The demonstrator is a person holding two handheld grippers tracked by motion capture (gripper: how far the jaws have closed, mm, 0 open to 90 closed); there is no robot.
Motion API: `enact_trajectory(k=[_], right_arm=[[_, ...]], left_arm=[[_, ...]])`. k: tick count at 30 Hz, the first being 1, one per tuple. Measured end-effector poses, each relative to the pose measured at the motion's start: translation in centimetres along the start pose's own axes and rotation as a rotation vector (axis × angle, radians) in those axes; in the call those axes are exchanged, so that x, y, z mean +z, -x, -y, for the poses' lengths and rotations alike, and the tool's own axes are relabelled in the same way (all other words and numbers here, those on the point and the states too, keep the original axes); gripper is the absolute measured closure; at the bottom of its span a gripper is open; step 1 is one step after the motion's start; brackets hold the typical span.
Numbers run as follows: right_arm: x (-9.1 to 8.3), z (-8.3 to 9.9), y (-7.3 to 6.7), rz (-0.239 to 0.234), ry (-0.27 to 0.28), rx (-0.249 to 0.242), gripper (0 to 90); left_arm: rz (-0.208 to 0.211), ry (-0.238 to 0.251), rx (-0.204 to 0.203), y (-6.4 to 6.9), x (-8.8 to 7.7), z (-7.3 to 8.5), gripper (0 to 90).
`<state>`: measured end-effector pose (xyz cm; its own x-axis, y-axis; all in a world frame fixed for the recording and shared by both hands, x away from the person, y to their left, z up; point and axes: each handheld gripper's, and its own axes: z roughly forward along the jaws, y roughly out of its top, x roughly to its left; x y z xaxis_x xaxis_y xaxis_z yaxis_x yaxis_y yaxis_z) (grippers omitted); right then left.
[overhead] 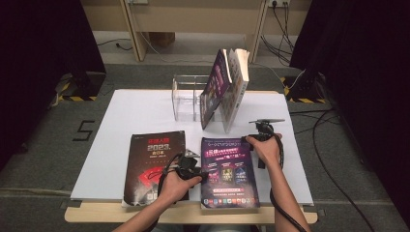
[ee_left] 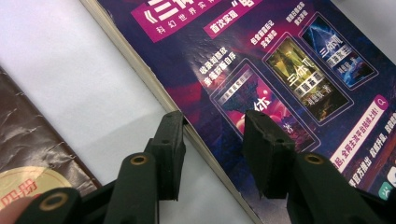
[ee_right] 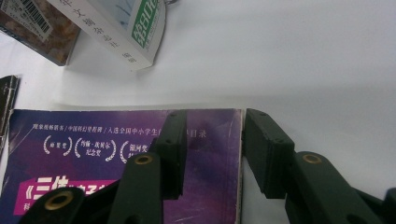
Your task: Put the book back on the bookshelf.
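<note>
A purple-covered book (overhead: pixel 229 174) lies flat on the white sheet (overhead: pixel 145 113) that covers the worktop, near the person's edge, with both grippers set at its long sides. The left gripper (overhead: pixel 203 175) sits at the book's left edge, about midway along it; in the left gripper view its fingers (ee_left: pixel 170 149) stand partly open and straddle that edge, one over the bare white sheet just beside the pages, the other over the printed cover, and whether the pads press on the book cannot be told. The right gripper (overhead: pixel 251 140) is at the book's far right corner; in the right gripper view its fingers (ee_right: pixel 266 149) also stand partly open astride the right edge, one over the cover and one over the sheet, with the edge in the gap between them. Just left of the purple book lies a dark book with a red cover design (overhead: pixel 153 164), flat and apart from it. Farther back, two books (overhead: pixel 226 89) lean against a clear acrylic stand (overhead: pixel 186 96). The worktop's wooden rim shows at the near side; around it are grey carpet, black curtains on both sides, and cables on the floor at the right.
</note>
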<state>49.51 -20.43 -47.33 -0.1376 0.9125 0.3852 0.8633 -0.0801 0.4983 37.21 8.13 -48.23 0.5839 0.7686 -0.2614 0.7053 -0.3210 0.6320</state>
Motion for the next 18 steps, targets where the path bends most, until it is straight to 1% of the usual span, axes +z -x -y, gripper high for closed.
enact_trajectory(k=[2,4,6,12,16,18], right_arm=[[-0.08,-0.02,0.10,-0.006,-0.009,0.010,62.4],[-0.08,0.02,0.07,-0.007,-0.008,0.003,62.3],[-0.10,0.04,-0.05,-0.007,-0.013,0.007,62.3],[-0.20,-0.09,-0.18,0.001,-0.040,0.000,63.3],[-0.23,-0.13,-0.05,-0.006,-0.045,0.010,64.5],[-0.28,-0.16,-0.02,-0.010,-0.053,0.027,65.4]], left_arm=[[0.000,-0.005,0.000,-0.01,0.01,-0.07,58.4],[-0.002,-0.009,0.002,0.01,0.00,-0.13,58.5],[-0.004,-0.011,0.005,0.05,0.01,-0.15,58.4],[-0.006,-0.017,0.009,0.08,0.02,-0.23,58.4],[-0.006,-0.021,0.011,0.08,0.02,-0.27,58.5],[-0.006,-0.022,0.011,0.09,0.03,-0.30,58.5]])
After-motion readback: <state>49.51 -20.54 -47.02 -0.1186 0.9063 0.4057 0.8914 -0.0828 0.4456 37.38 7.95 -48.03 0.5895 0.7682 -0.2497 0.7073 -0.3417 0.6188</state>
